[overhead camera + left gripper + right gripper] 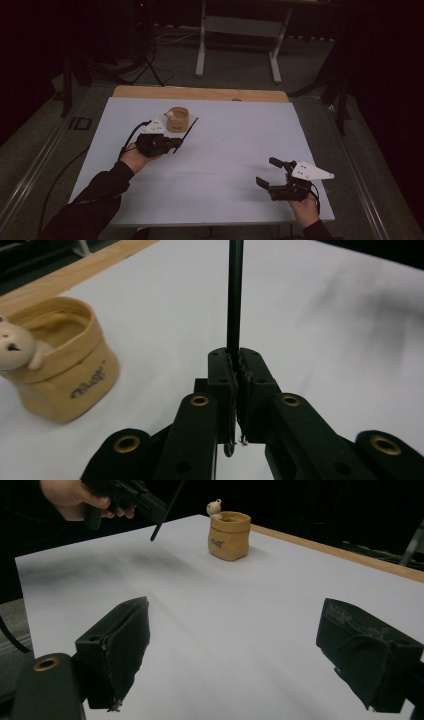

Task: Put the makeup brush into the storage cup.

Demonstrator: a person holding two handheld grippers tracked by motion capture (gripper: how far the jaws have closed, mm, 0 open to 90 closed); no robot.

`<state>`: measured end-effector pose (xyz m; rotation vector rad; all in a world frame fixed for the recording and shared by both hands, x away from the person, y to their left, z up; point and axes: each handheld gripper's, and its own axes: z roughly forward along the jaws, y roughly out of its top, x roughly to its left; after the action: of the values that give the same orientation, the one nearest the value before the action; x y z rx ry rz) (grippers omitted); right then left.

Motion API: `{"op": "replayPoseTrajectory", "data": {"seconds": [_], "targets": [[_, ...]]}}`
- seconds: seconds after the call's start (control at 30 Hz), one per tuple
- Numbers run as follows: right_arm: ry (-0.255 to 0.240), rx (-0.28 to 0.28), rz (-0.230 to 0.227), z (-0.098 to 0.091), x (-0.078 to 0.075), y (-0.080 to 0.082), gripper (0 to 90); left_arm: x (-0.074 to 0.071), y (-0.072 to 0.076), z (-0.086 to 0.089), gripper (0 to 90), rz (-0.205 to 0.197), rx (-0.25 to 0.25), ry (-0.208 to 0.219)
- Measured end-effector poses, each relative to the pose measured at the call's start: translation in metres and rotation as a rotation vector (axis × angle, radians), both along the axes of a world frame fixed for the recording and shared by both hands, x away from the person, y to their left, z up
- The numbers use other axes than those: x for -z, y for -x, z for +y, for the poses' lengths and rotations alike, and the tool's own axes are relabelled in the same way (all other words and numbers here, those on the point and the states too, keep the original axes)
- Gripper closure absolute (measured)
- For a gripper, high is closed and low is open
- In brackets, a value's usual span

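A tan pouch-shaped holder [177, 119] with a small white bear figure [170, 115] on its rim stands at the back of the white table. My left gripper [176, 142] is just in front of it, shut on a thin black stick [187, 132] that points up and away past the holder's right side. In the left gripper view the stick [234, 295] rises from the closed jaws, with the holder [62, 367] at the left. My right gripper [267, 172] is open and holds nothing near the front right; its view shows the holder [229, 535] far off.
The white sheet [225, 145] covers the table, with a wooden strip [200, 93] along its far edge. A metal stand [237, 35] is on the floor behind. Dark floor and rails flank the table.
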<state>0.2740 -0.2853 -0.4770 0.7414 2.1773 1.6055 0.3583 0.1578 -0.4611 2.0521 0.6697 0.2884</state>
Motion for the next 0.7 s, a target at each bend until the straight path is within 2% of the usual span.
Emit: {"op": "replayPoseTrajectory", "data": {"seconds": [0.1, 0.23, 0.33, 0.47, 0.63, 0.7], "targets": [[0.001, -0.001, -0.004, 0.001, 0.0, 0.0, 13.8, 0.001, 0.003, -0.003, 86.1, -0.004, -0.002, 0.025], [0.003, -0.003, -0.002, 0.001, 0.0, 0.0, 13.8, 0.0, 0.008, -0.006, 86.1, -0.018, -0.011, 0.082], [0.007, -0.005, -0.003, 0.002, 0.0, 0.001, 13.7, -0.001, 0.011, -0.007, 86.1, -0.037, -0.021, 0.097], [0.007, -0.002, -0.008, 0.002, -0.001, 0.001, 13.8, 0.001, 0.014, -0.007, 86.1, -0.029, -0.032, 0.143], [0.005, -0.001, -0.005, 0.003, -0.002, 0.001, 13.8, 0.004, 0.02, -0.006, 86.1, -0.038, -0.055, 0.17], [0.008, 0.001, -0.003, 0.003, -0.001, 0.001, 13.8, 0.005, 0.021, -0.005, 86.1, -0.028, -0.063, 0.197]]}}
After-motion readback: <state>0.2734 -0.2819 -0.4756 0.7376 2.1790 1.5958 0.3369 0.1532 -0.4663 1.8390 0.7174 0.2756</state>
